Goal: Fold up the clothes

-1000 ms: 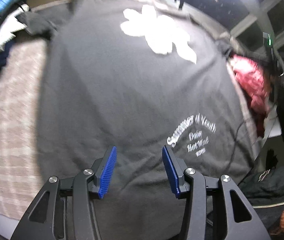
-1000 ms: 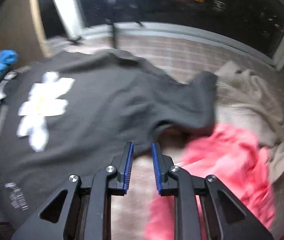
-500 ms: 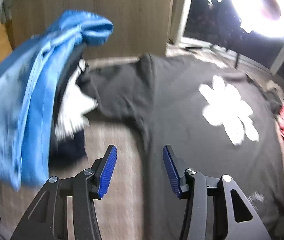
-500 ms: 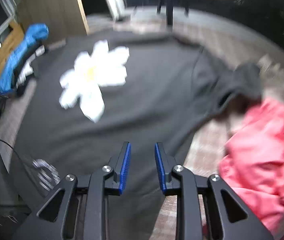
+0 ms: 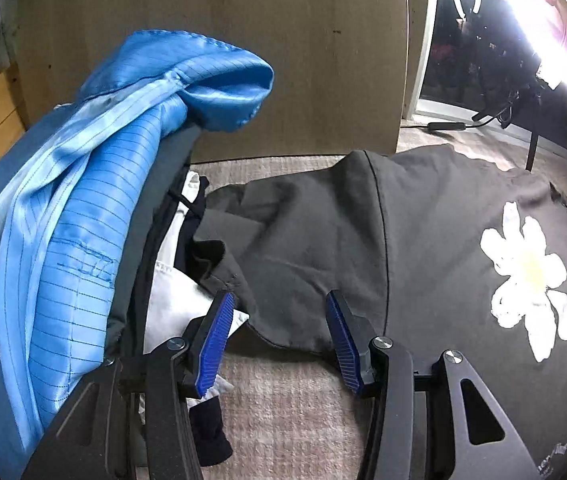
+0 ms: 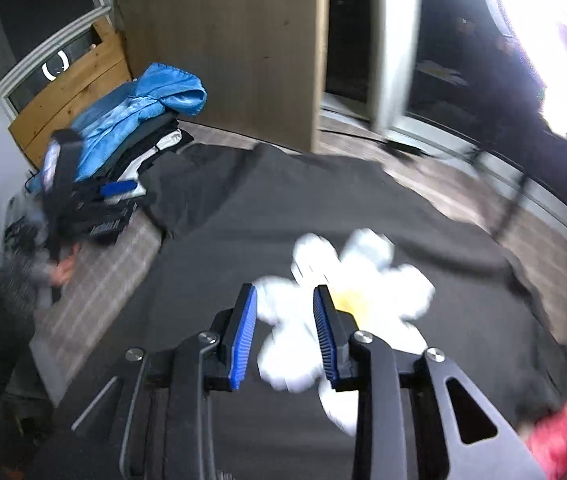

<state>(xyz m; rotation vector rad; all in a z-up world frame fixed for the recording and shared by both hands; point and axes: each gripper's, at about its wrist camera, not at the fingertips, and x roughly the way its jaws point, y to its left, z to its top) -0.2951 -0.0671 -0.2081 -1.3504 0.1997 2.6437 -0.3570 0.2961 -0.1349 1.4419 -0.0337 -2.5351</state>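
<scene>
A black T-shirt (image 5: 423, 248) with a white flower print (image 5: 527, 276) lies spread flat on a beige checked bed cover (image 5: 283, 408). My left gripper (image 5: 279, 312) is open, low over the shirt's left sleeve (image 5: 283, 264), and the sleeve's hem lies between its blue pads (image 5: 215, 336). My right gripper (image 6: 284, 300) is open with nothing in it and hovers above the flower print (image 6: 347, 300) in the middle of the shirt (image 6: 263, 208). In the right wrist view the left gripper (image 6: 113, 206) shows blurred at the sleeve, held by a hand (image 6: 63, 268).
A stack of folded clothes topped by a shiny blue garment (image 5: 83, 220) stands just left of the sleeve. A wooden panel (image 5: 223, 60) rises behind it. A pink garment (image 6: 555, 440) lies at the shirt's right edge. A dark window and a bright lamp (image 5: 563, 40) are beyond.
My left gripper swung from the shirt's printed hem up to the left sleeve beside the blue stack. My right gripper moved from the right sleeve and pink garment to over the flower print.
</scene>
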